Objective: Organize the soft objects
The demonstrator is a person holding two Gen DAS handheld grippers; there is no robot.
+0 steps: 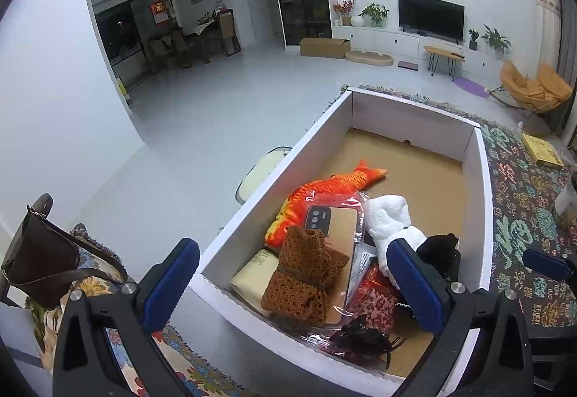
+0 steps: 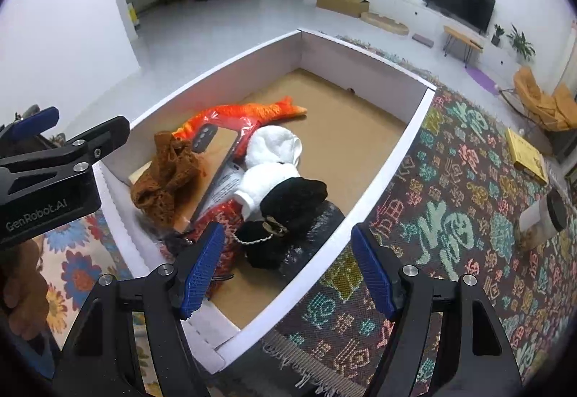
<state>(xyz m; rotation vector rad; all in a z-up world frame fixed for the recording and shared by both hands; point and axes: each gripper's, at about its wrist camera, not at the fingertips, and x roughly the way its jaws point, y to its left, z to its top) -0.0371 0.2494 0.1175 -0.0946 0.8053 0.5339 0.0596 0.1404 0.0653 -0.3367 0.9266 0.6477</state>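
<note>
Soft toys sit bunched at the near end of the box (image 2: 393, 141). My right gripper (image 2: 285, 269) hangs spread and empty; just ahead of its left pad lies the black plush (image 2: 292, 198). My left gripper (image 1: 292, 283), also spread, frames the brown knit (image 1: 303, 281). I judge right nearer.

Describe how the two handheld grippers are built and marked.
Both are black plastic frames with silver screw heads. The left gripper and the right gripper carry blue ribbed pads on their fingers. White GenRobot.AI lettering shows on the left gripper's body in the right wrist view.
</note>
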